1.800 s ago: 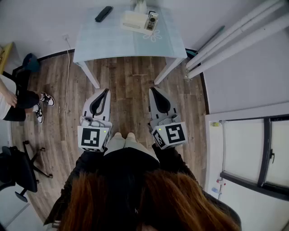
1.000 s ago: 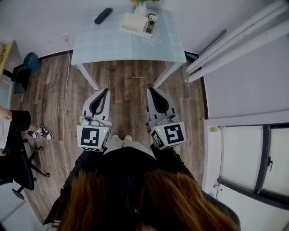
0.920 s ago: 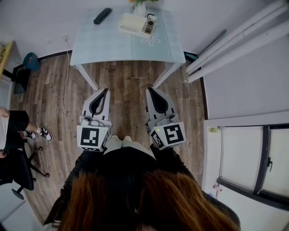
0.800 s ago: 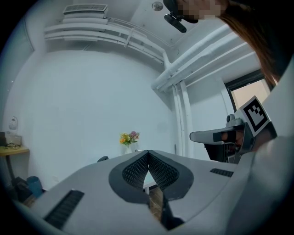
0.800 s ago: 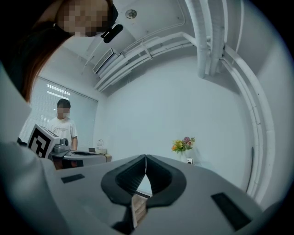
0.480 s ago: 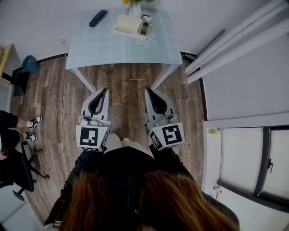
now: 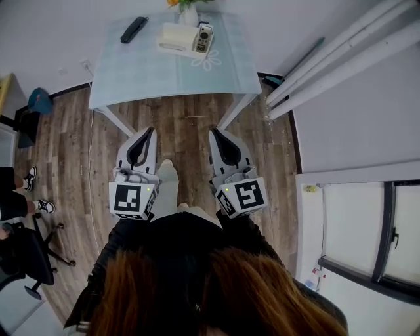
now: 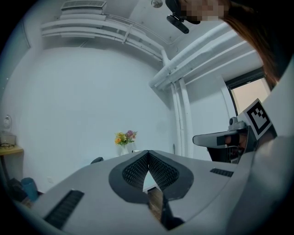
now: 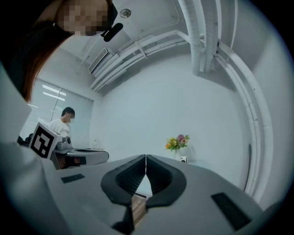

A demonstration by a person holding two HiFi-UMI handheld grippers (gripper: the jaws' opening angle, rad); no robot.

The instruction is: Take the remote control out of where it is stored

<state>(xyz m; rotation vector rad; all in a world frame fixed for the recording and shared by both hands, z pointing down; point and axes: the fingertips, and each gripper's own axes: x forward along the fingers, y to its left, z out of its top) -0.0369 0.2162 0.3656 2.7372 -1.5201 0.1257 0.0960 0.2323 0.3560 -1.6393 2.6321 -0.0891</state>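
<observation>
the left gripper and right gripper are squeezed closed and empty, near the table where the remote control stands in a white box.

1. Table stands ahead of the person, against the far wall.
2. On the table's far side, a second remote lies at the left. The holder lies to its right, and the vase stands behind the holder.
3. Remote control sits at the holder's right end.
4. Left gripper and right gripper are side by side and apart, over the floor just short of the table's near edge.
5. Pipes run along the wall right of the table.
6. Office chair stands at the far left, with a bystander's shoes near it.
</observation>
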